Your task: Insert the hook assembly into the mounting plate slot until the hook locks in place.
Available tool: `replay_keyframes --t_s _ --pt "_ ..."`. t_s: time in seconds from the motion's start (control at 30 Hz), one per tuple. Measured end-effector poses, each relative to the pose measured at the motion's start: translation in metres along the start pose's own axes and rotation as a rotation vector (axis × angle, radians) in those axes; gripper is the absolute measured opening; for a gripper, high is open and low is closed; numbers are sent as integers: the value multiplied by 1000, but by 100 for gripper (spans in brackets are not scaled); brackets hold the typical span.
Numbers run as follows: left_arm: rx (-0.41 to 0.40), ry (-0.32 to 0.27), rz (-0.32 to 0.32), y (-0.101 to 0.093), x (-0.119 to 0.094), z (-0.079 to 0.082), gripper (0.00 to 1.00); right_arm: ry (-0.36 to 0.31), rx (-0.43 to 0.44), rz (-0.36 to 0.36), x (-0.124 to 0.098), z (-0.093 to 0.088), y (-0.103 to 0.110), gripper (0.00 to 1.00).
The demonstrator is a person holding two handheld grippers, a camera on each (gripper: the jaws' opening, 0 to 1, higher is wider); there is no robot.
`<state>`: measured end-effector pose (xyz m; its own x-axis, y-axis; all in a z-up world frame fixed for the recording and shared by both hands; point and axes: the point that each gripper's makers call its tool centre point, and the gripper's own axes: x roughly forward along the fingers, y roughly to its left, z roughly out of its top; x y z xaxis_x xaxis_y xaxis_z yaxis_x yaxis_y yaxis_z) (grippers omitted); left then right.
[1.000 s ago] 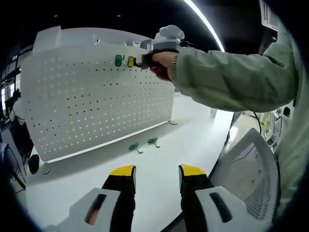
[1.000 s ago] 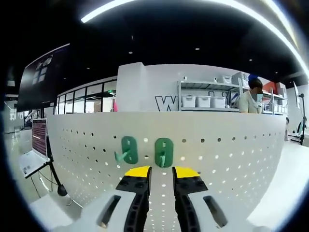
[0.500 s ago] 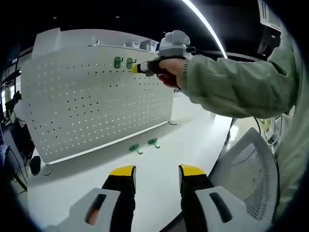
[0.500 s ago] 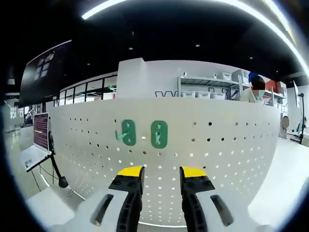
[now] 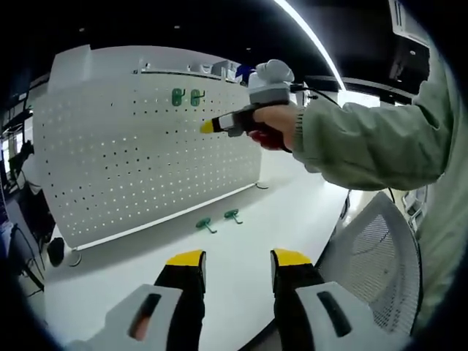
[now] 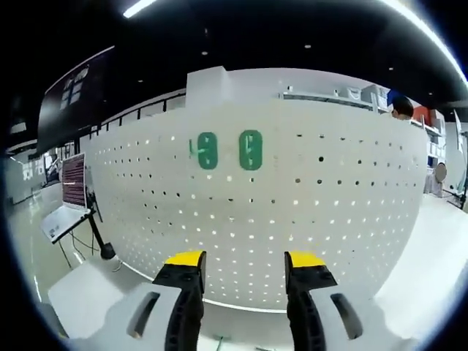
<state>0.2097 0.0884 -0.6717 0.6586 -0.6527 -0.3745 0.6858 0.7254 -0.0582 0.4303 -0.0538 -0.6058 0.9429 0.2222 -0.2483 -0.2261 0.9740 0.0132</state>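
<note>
Two green hooks (image 5: pixel 177 96) (image 5: pixel 196 96) hang side by side near the top of the white pegboard (image 5: pixel 139 153); in the right gripper view they show as hooks (image 6: pixel 208 151) (image 6: pixel 251 150) on the pegboard (image 6: pixel 329 197). Two more green hooks (image 5: pixel 205 223) (image 5: pixel 233 215) lie on the white table (image 5: pixel 241 256) at the board's foot. My right gripper (image 5: pixel 208 126) is held in a person's hand a little below and right of the hung hooks, open and empty (image 6: pixel 243 265). My left gripper (image 5: pixel 236 262) hovers low over the table, open, holding nothing.
A white mesh chair back (image 5: pixel 376 256) stands at the right beside the table edge. The person's pale green sleeve (image 5: pixel 365 135) crosses the upper right. A laptop on a stand (image 6: pixel 62 219) sits left of the board.
My right gripper has let go of the second hook, opened, and drawn back and down from the pegboard. The left gripper has stayed where it was.
</note>
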Motion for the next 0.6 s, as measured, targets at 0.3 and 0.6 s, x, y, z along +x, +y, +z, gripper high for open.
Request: replay_keyframes --t_s 0.3,0.6 --pt "4 5 13 1 -2 -1 37 86 -24 39 -17 -41 4 46" --pt "15 12 21 2 -1 -2 37 151 -47 77 -34 -71 8 46"
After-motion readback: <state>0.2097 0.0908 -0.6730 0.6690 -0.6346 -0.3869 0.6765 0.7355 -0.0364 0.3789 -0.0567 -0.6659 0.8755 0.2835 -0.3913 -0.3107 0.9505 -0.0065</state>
